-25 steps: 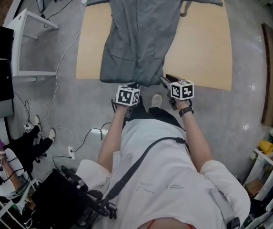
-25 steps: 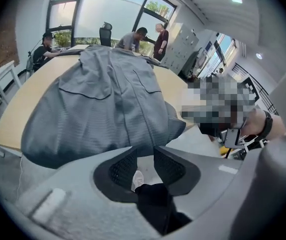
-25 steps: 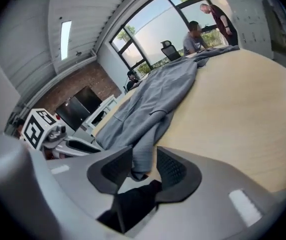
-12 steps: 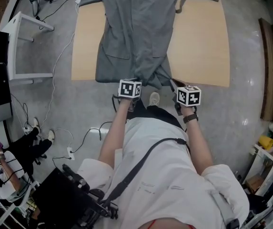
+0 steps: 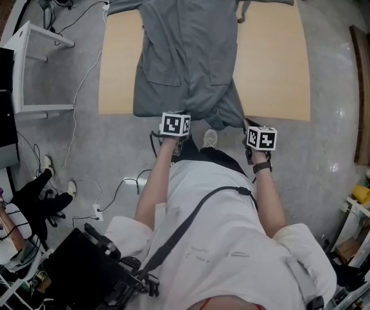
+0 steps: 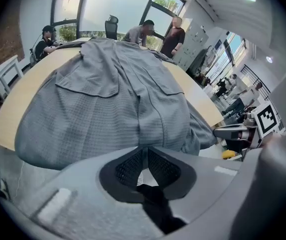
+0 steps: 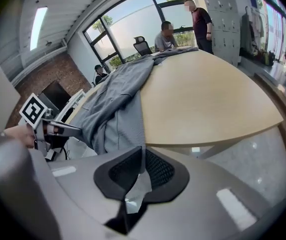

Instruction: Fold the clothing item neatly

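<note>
While the grey garment lies spread on the wooden table, its hem draped over the near edge, that hem is pinched by the left gripper, whose jaws have just been closing, and by the right gripper, just closed and eased slightly. Only thin edges are held; pulled unevenly, one could slip free and the fold be skewed.

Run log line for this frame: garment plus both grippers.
garment: spread on table, hem at near edge | left gripper: jaws just closing, on hem | right gripper: jaws just closed, eased slightly, on hem
</note>
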`<action>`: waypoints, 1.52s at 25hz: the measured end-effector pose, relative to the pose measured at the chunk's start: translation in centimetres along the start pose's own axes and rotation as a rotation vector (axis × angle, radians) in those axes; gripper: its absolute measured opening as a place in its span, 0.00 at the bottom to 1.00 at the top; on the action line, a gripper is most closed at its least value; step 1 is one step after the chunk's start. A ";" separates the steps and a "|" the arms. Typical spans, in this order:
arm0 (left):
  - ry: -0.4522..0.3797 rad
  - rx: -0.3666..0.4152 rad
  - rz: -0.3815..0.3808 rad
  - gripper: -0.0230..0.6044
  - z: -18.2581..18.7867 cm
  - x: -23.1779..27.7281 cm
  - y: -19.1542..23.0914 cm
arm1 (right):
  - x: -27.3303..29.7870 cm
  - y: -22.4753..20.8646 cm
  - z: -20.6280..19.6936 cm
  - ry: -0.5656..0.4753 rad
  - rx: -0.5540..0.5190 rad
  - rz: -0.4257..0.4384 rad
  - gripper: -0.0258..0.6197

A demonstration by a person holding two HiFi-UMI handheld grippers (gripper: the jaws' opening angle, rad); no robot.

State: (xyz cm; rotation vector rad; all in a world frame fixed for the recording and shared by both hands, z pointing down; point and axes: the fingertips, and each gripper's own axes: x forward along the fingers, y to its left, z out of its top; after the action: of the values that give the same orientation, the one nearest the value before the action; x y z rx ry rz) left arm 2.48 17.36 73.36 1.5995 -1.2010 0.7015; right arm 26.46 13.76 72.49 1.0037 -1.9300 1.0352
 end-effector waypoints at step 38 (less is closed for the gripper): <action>-0.424 0.078 -0.108 0.04 27.9 -11.9 16.4 | 7.2 23.3 29.3 -0.342 -0.212 0.196 0.05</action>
State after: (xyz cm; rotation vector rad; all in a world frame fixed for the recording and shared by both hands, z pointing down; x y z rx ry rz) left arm -19.82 -4.73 59.10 1.9258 -1.3865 0.3501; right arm -3.49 -5.37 58.79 0.9300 -2.4013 0.7761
